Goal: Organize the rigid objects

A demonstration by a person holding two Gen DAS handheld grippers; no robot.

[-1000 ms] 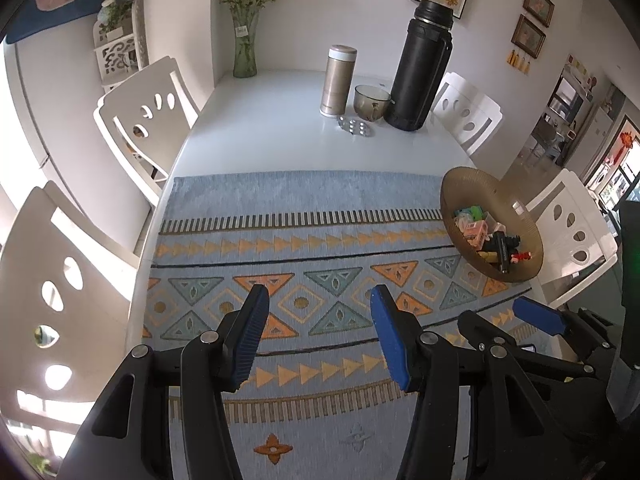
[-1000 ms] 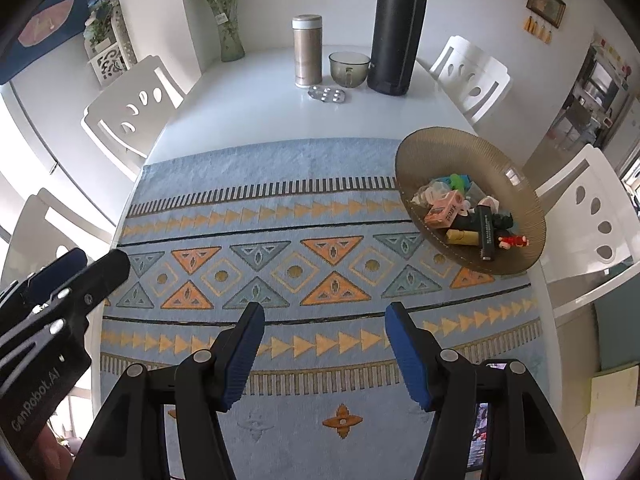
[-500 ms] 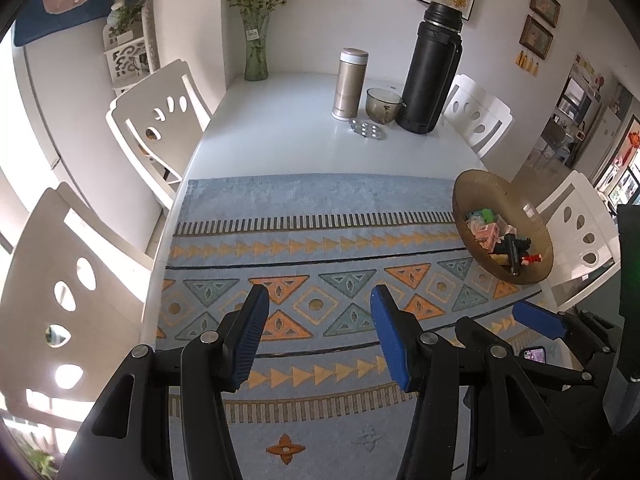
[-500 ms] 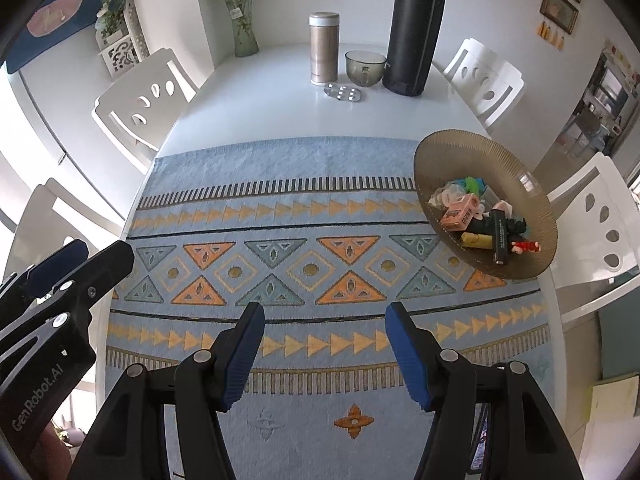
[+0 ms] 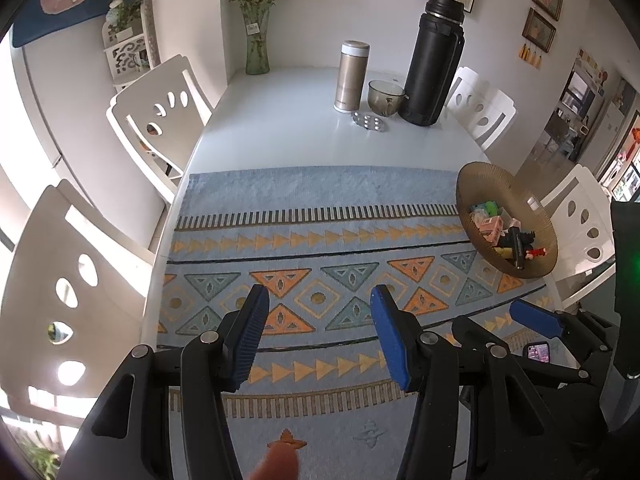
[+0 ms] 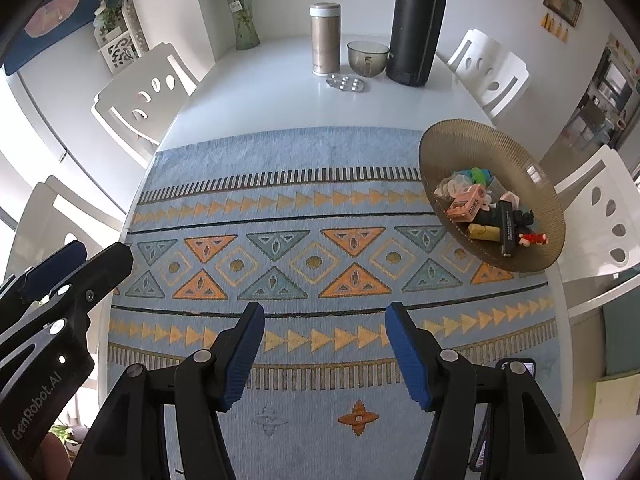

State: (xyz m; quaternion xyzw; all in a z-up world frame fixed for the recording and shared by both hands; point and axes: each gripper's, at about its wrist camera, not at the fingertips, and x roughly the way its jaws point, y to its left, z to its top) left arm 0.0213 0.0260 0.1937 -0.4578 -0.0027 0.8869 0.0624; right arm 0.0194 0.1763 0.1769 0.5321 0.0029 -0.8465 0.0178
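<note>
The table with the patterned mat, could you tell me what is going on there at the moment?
A person holds a two-finger gripper in each hand above the blue patterned mat. The left gripper and the right gripper are both open and empty. The small rigid items, including a pink box and a black tube, lie in the ribbed brown glass bowl at the mat's right edge. Nothing is being gripped.
</note>
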